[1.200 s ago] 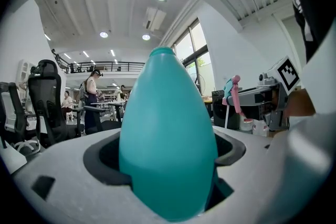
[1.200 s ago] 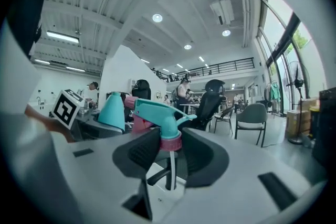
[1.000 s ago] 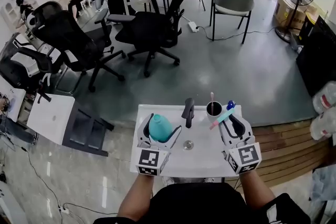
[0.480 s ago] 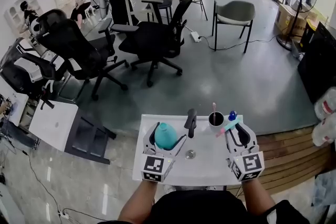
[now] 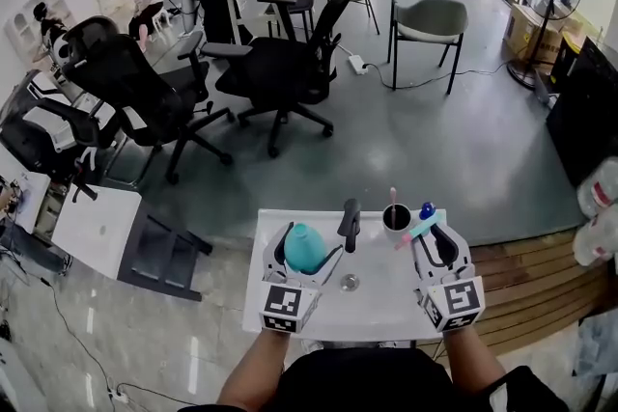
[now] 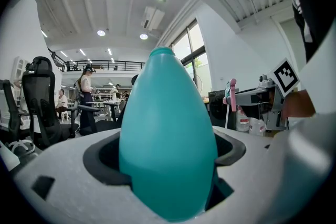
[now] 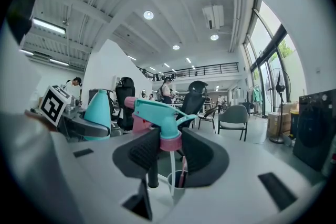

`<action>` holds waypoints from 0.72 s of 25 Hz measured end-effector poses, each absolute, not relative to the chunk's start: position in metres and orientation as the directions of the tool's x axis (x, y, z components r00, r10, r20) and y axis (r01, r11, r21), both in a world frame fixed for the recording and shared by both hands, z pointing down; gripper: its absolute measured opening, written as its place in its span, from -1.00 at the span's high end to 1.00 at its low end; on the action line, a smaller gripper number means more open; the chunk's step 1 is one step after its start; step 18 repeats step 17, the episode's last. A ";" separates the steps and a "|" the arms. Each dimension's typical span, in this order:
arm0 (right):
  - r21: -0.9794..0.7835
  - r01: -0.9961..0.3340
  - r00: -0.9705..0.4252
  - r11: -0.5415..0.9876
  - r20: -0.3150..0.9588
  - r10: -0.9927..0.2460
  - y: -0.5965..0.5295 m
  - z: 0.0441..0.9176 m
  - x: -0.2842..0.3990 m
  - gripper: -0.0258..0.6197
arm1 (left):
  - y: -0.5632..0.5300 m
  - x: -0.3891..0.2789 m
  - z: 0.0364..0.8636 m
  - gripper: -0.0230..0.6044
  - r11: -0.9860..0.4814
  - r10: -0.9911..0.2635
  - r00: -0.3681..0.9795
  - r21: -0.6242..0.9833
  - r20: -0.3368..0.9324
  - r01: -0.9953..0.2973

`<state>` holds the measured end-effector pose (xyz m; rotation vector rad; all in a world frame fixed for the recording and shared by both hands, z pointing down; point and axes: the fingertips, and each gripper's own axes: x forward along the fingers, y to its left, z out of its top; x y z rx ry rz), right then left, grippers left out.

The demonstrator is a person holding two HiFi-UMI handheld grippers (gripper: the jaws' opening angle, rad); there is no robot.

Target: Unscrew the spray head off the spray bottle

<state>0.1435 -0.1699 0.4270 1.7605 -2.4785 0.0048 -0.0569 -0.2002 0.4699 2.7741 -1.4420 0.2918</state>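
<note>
The teal-and-pink plastic spray head point(image 7: 157, 115) is sitting pinched in the right gripper point(image 7: 169, 147); the left gripper point(image 5: 304, 243) is clamping the teal egg-shaped bottle point(image 6: 168, 139).

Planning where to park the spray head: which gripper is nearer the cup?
Right. The right gripper, shut on the spray head, hovers just by the cup; the left gripper, shut on the bottle, is farther off, left of the faucet.
</note>
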 end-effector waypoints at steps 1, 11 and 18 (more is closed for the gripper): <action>0.052 -0.943 -0.324 0.329 0.085 -0.942 -0.170 0.428 0.144 0.50 | -0.201 -0.056 0.468 -0.52 -0.578 -0.812 0.562 -0.085 0.160 -0.811; 0.040 -0.943 -0.326 0.331 0.099 -0.940 -0.165 0.431 0.146 0.50 | -0.195 -0.047 0.470 -0.52 -0.599 -0.798 0.582 -0.095 0.157 -0.795; 0.028 -0.940 -0.337 0.340 0.079 -0.938 -0.168 0.425 0.147 0.50 | -0.196 -0.044 0.465 -0.52 -0.598 -0.799 0.581 -0.102 0.155 -0.795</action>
